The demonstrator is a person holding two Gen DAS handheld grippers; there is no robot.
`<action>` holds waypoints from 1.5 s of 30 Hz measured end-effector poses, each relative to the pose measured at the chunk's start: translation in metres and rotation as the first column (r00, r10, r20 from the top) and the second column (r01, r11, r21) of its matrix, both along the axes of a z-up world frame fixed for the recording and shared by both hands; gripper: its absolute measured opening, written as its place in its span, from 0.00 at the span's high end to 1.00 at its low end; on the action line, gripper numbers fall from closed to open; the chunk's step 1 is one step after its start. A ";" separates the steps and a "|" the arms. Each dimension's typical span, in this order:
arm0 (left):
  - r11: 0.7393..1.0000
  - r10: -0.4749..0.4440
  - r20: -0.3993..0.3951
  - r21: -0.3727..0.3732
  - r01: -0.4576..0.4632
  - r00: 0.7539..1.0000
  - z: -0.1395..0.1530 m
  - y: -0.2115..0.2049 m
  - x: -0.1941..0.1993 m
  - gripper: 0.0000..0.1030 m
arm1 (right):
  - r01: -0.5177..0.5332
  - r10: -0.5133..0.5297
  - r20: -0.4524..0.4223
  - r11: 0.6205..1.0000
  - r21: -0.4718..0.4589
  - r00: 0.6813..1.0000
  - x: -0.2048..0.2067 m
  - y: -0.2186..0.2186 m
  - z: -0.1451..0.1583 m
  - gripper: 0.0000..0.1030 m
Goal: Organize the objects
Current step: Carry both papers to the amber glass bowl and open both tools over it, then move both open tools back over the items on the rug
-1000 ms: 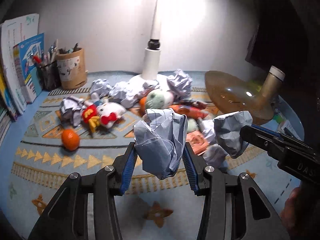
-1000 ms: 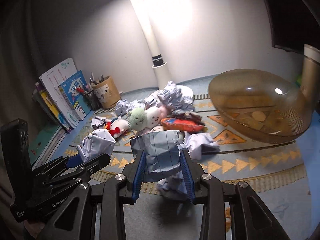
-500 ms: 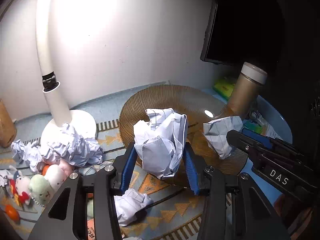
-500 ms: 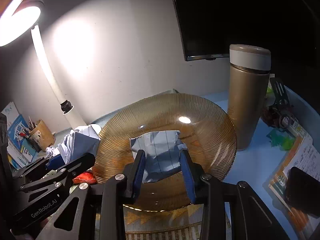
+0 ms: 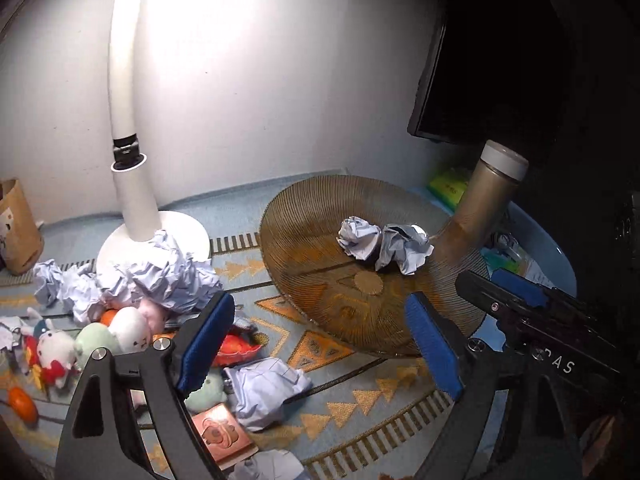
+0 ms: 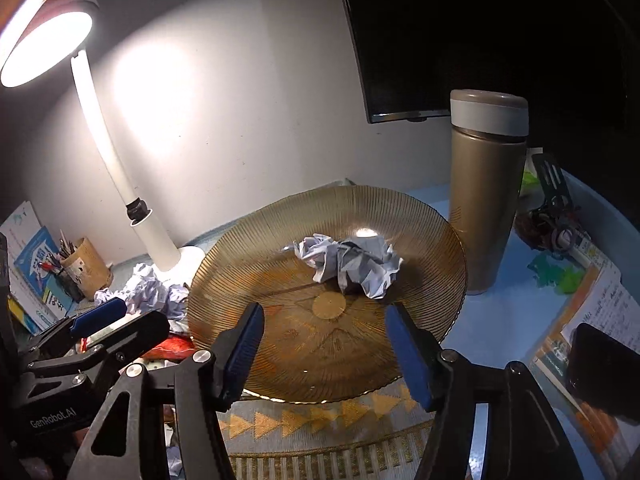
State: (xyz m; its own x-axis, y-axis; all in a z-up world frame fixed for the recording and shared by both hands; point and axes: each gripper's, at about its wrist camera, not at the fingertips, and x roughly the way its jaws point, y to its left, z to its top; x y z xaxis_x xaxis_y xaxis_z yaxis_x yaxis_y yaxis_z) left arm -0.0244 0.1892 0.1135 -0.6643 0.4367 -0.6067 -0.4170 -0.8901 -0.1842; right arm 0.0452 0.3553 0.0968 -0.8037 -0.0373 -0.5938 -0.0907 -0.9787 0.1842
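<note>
Each black plastic hand-held gripper [image 5: 316, 344] [image 6: 324, 350] carries blue ribbed finger pads [image 5: 206, 342], silver screws and white lettering (partly readable: "GenRobot.AI").

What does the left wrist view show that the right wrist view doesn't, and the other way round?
Only the left wrist view: the plush toys, an orange fruit and a flat crumpled sheet on the mat.
Only the right wrist view: the lit lamp head, a black phone and a notebook.
Both: two paper balls on the amber plate, and the gold flask.
</note>
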 end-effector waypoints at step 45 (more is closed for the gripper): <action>0.882 0.470 0.040 -0.048 -0.469 0.882 -0.082 -0.251 0.098 0.10 | -0.280 0.276 0.082 0.959 0.039 0.958 0.056 -0.179 -0.072 0.26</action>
